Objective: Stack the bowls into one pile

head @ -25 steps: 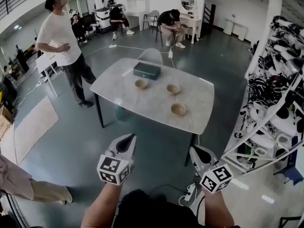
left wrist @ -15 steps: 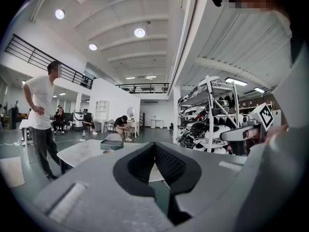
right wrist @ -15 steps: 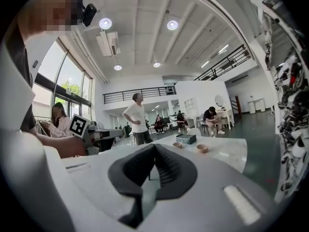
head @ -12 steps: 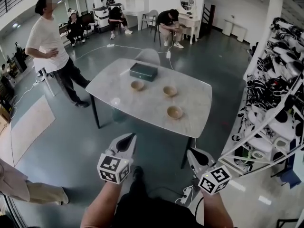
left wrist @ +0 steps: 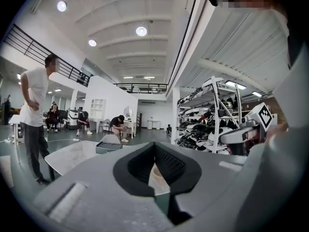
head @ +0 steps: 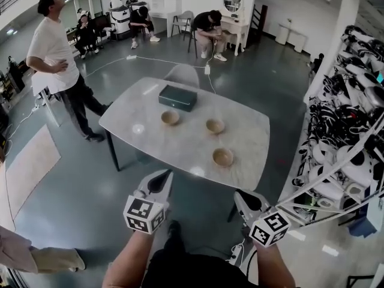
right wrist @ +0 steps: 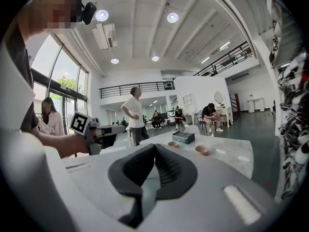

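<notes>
Three tan bowls stand apart on the marble table (head: 144, 138): one at the left (head: 170, 117), one in the middle (head: 215, 126), one nearer me on the right (head: 222, 156). Both grippers are held short of the table's near edge, over the floor. My left gripper (head: 158, 180) is shut and empty; in the left gripper view its jaws (left wrist: 154, 146) meet at the tips. My right gripper (head: 244, 198) is also shut and empty (right wrist: 155, 145). Two bowls (right wrist: 173, 143) (right wrist: 202, 150) show beyond it in the right gripper view.
A dark green box (head: 177, 97) lies at the table's far side, with a grey chair (head: 182, 75) behind it. A person (head: 55, 56) stands left of the table. A rack of gear (head: 351, 131) lines the right. A power strip (head: 235, 254) lies on the floor.
I have come closer to the table: it and the bowls sit lower and larger in the head view. Both grippers kept their place in the view and stay shut.
</notes>
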The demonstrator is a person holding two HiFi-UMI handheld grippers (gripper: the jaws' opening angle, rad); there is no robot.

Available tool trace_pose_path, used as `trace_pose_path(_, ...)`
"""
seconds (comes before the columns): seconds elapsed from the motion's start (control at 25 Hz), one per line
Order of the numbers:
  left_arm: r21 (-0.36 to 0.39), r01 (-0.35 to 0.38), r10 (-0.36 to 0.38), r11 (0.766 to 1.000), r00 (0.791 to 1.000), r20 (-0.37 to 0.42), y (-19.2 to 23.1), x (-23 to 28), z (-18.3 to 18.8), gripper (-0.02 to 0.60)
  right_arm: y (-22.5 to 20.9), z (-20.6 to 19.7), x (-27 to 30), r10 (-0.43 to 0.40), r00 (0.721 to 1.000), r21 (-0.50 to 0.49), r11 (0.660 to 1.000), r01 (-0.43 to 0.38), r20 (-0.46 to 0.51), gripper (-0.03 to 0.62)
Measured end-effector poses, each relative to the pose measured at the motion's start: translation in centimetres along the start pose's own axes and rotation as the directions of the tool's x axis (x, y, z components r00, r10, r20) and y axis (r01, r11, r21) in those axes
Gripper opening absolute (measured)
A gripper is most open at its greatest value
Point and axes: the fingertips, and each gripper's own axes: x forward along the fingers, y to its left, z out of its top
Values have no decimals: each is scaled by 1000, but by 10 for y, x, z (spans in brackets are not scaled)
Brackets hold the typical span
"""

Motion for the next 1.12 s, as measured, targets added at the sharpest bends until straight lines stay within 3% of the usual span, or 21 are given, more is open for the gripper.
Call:
trace_pose_path(0.6,-10,76,-76,997,997,7,179,83,13,9,-7,27,191,-87,991,-3,996,87,-102,3)
trace_pose_path(1.12,-49,64,-63,997,998,23,249,106,1,9,-15,39,260,-119,984,5,993,121,-133,3)
